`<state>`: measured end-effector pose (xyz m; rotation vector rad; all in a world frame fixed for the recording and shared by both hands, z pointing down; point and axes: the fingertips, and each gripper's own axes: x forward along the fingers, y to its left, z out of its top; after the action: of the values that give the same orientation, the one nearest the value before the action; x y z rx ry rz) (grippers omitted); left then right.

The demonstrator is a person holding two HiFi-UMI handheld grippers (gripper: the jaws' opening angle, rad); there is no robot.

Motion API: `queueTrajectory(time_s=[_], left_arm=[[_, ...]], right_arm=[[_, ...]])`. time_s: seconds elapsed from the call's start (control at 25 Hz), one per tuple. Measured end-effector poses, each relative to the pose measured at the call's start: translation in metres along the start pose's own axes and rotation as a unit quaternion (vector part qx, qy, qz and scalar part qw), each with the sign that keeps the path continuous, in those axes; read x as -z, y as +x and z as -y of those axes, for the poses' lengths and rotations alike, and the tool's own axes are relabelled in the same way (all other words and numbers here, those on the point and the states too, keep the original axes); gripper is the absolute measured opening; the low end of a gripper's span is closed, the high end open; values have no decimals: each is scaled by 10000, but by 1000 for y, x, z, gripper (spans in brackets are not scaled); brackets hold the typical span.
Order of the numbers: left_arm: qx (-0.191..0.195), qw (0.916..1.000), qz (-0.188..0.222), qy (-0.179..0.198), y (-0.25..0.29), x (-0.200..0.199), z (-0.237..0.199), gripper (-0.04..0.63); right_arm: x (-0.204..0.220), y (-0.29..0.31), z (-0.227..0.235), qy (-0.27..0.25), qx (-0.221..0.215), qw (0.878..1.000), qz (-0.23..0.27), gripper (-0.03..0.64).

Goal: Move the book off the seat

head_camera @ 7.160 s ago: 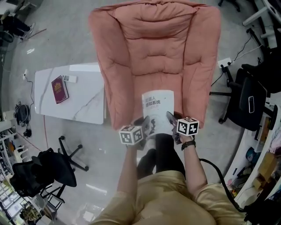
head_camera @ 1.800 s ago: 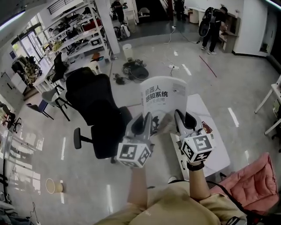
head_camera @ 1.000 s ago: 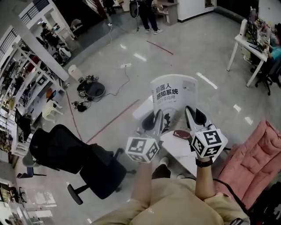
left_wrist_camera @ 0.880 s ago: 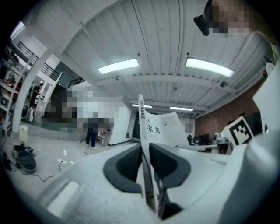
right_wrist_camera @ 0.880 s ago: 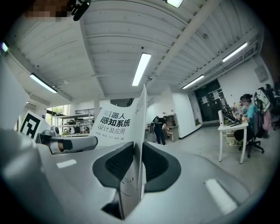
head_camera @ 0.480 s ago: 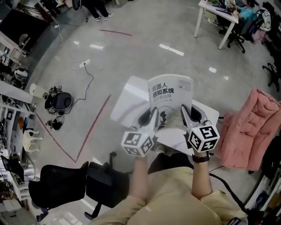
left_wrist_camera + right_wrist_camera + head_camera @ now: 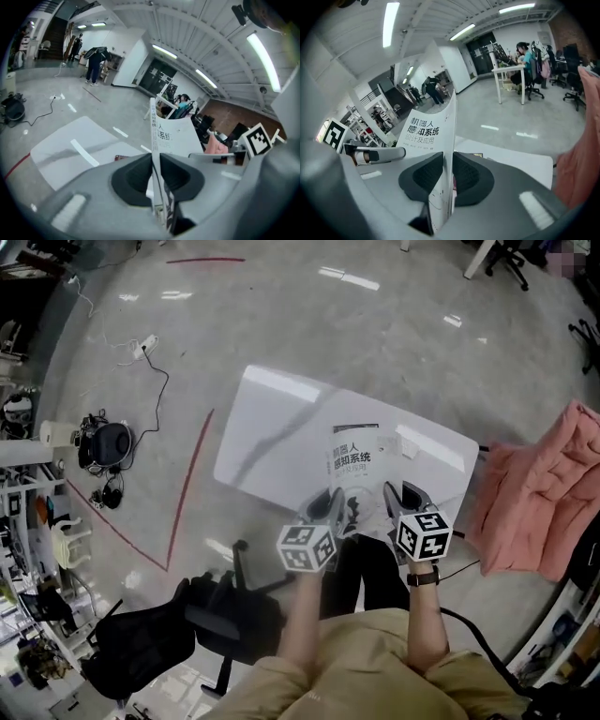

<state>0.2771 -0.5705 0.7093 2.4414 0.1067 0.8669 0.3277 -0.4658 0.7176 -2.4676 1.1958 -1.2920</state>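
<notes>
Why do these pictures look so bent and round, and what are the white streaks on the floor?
Head view: a wide lens bows the room; the streaks on the floor are glare from ceiling lights. Left gripper view: fisheye circle, black corners, the left gripper body near the lens soft. Right gripper view: same circle, yet the book title reads sharp.

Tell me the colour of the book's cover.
White, with dark printed lettering. The book shows best in the right gripper view.
</notes>
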Motion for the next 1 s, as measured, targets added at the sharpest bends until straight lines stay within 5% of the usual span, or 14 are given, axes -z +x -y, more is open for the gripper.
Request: queueTrajectory(time_s=[0.36, 0.68, 1.0], left_arm=[[-294, 9928, -1062, -474, 96, 114, -78, 52], [-500, 9896, -1250, -501, 167, 139, -142, 57], [-576, 9893, -1281, -396, 218, 148, -184, 63]], right_arm=[[106, 106, 79, 167, 3, 9951, -977, 66], [128, 188, 120, 224, -135, 9930, -1154, 66], [149, 240, 154, 909, -84, 9881, -1237, 67]])
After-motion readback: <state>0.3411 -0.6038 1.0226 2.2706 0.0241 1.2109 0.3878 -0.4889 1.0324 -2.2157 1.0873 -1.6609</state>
